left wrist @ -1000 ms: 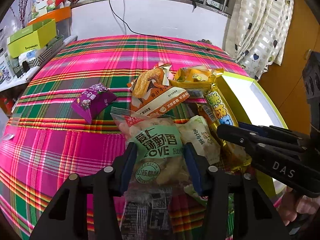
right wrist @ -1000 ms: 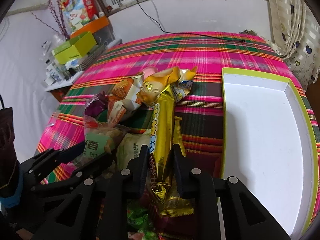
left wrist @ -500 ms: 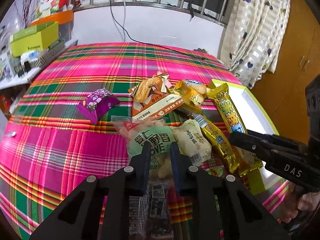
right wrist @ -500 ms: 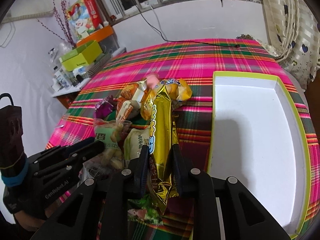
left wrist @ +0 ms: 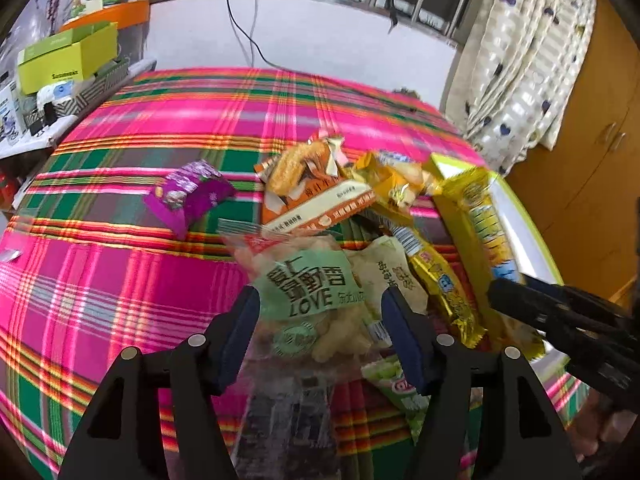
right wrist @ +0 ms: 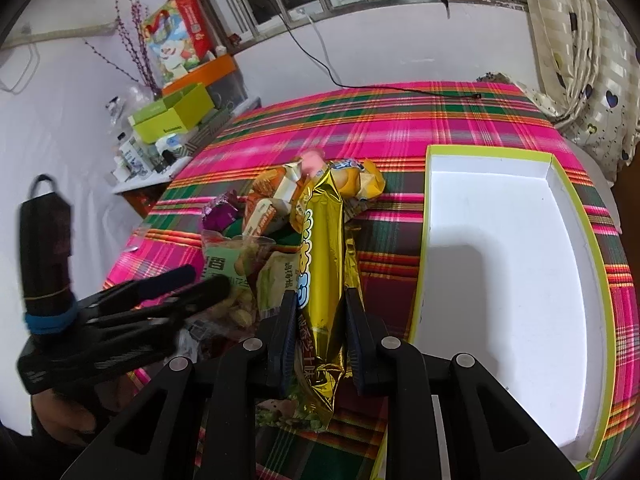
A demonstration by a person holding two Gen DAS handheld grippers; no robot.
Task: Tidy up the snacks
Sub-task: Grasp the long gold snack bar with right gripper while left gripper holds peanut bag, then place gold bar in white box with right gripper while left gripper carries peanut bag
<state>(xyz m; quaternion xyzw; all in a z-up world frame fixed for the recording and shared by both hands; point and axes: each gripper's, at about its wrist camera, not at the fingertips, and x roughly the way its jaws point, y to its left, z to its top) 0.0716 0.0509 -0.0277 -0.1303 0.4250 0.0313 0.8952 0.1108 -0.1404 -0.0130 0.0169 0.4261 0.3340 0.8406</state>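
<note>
Crinkly long gold foil packet [right wrist: 326, 268] pinched; blurred clear bag [left wrist: 316, 300] seemingly loose

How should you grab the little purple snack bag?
The purple packet lies flat and alone on the plaid cloth, apart from the pile. I'd come from above and pinch across its narrow width near the middle; the crinkled ends look likelier to slip.

left wrist: close, angled down over snack pile [left wrist: 352, 248] | right wrist: same, from right | shared: pile, tablecloth [right wrist: 384, 120]
</note>
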